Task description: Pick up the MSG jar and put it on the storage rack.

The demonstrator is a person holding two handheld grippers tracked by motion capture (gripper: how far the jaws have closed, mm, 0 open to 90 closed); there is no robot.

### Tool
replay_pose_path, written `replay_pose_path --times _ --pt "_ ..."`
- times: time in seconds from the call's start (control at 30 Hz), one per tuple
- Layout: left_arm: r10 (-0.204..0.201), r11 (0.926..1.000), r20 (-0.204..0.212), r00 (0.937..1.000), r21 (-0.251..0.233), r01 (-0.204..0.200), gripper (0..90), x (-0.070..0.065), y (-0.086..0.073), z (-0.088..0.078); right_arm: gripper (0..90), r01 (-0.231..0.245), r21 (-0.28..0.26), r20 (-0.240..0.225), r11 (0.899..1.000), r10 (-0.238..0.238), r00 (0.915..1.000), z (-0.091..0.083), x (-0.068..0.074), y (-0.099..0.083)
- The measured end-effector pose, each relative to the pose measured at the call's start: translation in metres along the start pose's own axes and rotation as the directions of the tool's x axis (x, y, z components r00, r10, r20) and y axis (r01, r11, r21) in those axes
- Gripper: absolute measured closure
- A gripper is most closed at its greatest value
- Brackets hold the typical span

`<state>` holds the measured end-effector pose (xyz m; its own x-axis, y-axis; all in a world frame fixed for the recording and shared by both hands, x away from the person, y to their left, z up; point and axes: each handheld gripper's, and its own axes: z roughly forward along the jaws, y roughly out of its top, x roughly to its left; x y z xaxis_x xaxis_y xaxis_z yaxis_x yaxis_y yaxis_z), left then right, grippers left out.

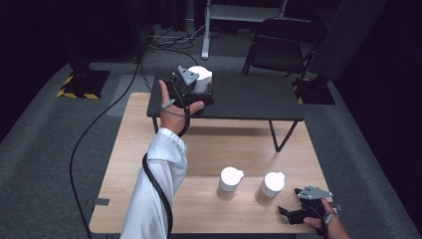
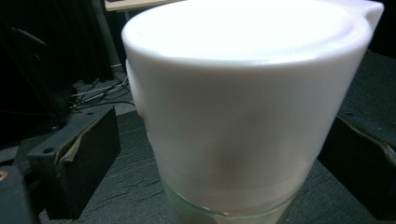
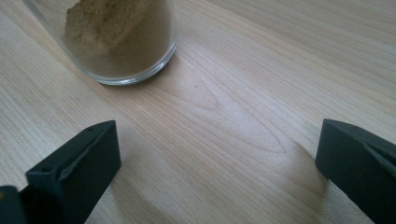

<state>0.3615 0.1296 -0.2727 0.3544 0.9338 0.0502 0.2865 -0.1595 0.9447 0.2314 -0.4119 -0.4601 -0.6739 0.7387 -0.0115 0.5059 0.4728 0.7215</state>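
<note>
A glass jar with a white lid (image 1: 202,75) stands on the left end of the black low table (image 1: 249,99). My left gripper (image 1: 203,91) reaches around it from the near side. In the left gripper view the jar (image 2: 243,107) stands between the jaws of my left gripper (image 2: 219,163), with a gap showing at the left jaw, so the gripper is open. My right gripper (image 1: 289,213) rests open near the front right corner of the wooden table (image 1: 224,144). Its jaws (image 3: 215,163) stand wide apart over bare wood, short of a jar of brown powder (image 3: 121,42).
Two white-lidded jars (image 1: 230,181) (image 1: 270,186) stand side by side on the wooden table, left of my right gripper. A folding chair (image 1: 283,45) stands behind the black table. Cables run over the grey floor, and a black-and-yellow base (image 1: 82,82) sits far left.
</note>
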Motion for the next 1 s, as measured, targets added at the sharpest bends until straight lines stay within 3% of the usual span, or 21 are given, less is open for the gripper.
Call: replay_pose_path --times 0.3,0.67,0.8,1.0 --pt "0.02 0.999 -0.018 0.9996 -0.04 -0.021 0.7 -0.001 -0.006 -0.008 0.0 0.0 0.0 0.0 1.0 0.0 1.0 0.0 0.0 0.0" --pt "0.091 0.9921 -0.056 0.9943 -0.082 -0.096 0.5 -0.007 -0.015 -0.026 0.0 0.0 0.001 0.0 1.0 0.0 1.0 0.0 0.0 0.0" --pt "0.103 0.9893 -0.043 0.9937 -0.099 -0.107 0.5 -0.007 -0.017 -0.033 0.0 0.0 0.0 0.001 1.0 0.0 1.0 0.0 0.0 0.0" --pt "0.155 0.9813 -0.03 0.9875 -0.112 -0.157 0.5 -0.012 -0.023 -0.044 0.0 0.0 0.001 0.002 1.0 0.0 1.0 0.0 0.0 0.0"
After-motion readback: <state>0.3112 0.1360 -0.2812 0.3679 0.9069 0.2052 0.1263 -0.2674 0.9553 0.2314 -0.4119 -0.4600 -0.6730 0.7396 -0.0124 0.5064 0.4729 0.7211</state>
